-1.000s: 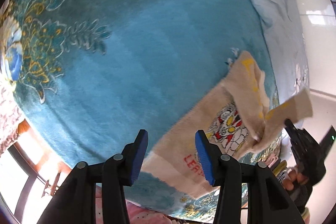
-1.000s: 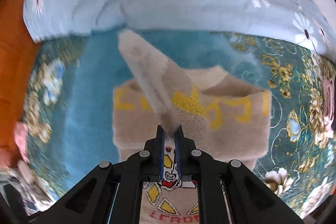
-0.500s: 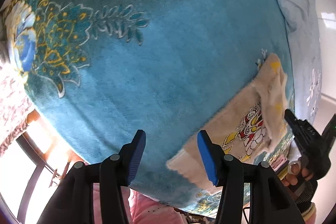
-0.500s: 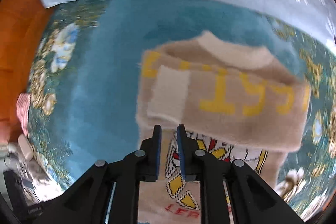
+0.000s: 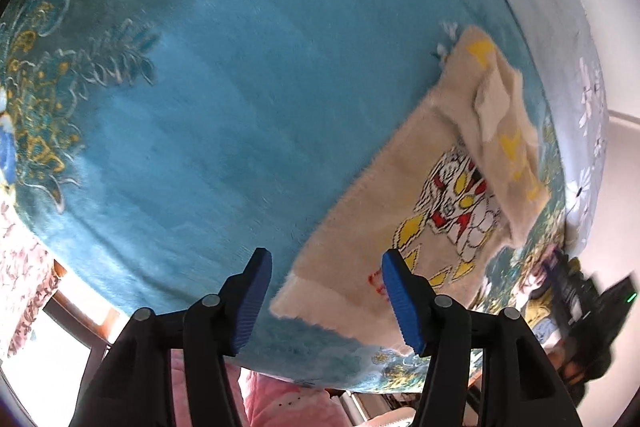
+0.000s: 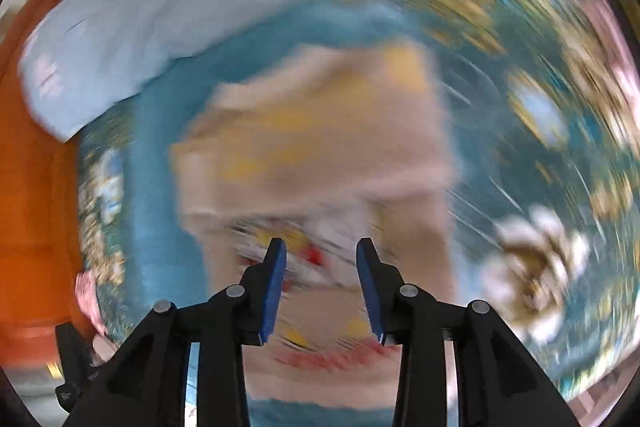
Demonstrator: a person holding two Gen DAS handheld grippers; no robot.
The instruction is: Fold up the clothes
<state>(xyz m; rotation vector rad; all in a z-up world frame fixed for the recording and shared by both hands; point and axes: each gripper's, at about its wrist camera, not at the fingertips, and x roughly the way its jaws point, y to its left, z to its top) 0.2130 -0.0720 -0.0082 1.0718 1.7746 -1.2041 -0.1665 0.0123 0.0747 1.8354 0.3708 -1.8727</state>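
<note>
A beige knit sweater (image 5: 404, 195) with a red, yellow and white robot print and yellow letters lies flat on a teal plush blanket (image 5: 240, 87), sleeves folded across its chest. My left gripper (image 5: 326, 301) is open and empty, hovering over the sweater's hem corner. My right gripper (image 6: 322, 285) is open and empty above the sweater (image 6: 320, 147); its view is heavily motion-blurred. The right gripper also shows in the left wrist view (image 5: 576, 291) past the sweater's right side.
A light blue floral quilt (image 5: 560, 7) is bunched along the far side of the bed; it also shows in the right wrist view (image 6: 180, 27). An orange headboard (image 6: 28, 187) stands at the left. The bed's edge lies just below my left gripper, pink fabric (image 5: 288, 403) underneath.
My right gripper let go of the sleeve, which now lies folded on the chest, then opened wide and is swinging fast. My left gripper shifted toward the sweater's hem.
</note>
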